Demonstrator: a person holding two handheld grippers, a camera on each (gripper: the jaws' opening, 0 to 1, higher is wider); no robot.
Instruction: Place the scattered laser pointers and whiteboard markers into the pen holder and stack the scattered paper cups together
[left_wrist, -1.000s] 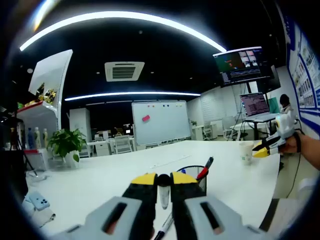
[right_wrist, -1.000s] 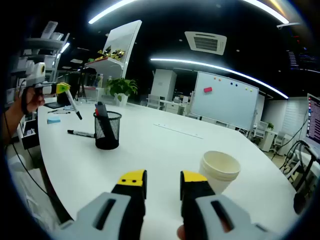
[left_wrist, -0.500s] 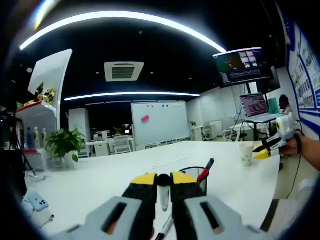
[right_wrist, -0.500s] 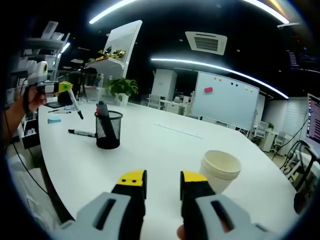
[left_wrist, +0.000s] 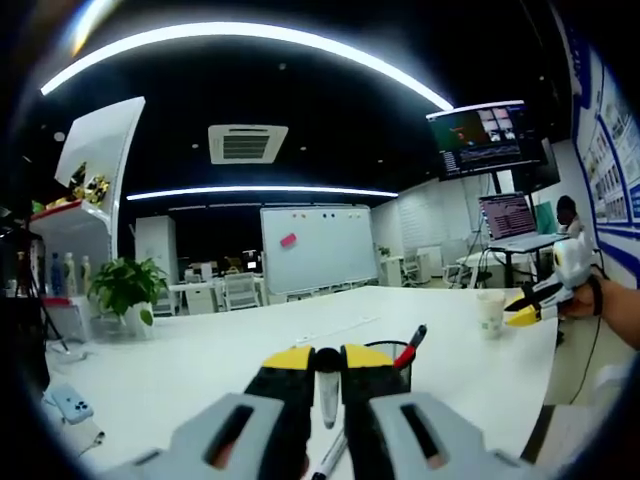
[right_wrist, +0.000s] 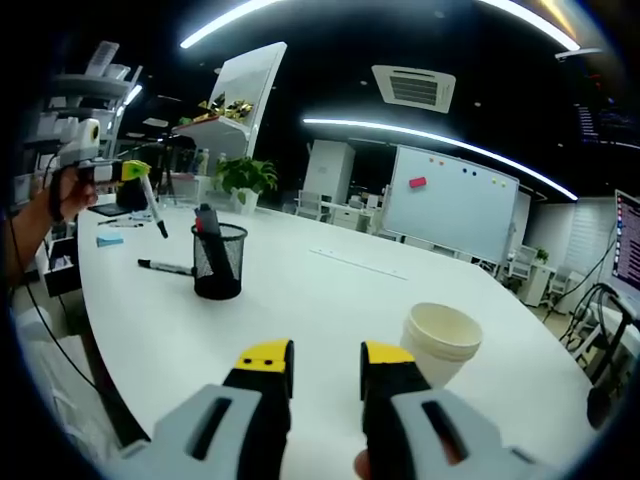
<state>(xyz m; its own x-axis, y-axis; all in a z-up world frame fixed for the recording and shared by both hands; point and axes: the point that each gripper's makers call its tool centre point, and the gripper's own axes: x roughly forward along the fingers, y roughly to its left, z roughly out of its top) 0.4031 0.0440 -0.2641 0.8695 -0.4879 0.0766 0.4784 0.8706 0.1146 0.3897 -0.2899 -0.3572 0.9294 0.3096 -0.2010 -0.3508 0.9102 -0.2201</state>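
Left gripper (left_wrist: 319, 362) clamped on marker (left_wrist: 326, 388), raised short of pen holder (left_wrist: 388, 357) just ahead-right; holder already has pen inside. Another marker (right_wrist: 163, 267) on bench (right_wrist: 330, 300), left of holder. Right gripper (right_wrist: 326, 362) empty, jaws apart, stacked paper cups (right_wrist: 438, 343) just ahead-right.

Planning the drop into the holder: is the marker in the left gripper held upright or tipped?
Roughly upright, slightly tipped. In the right gripper view the marker hangs tip-down from the left gripper, above and beside the pen holder.
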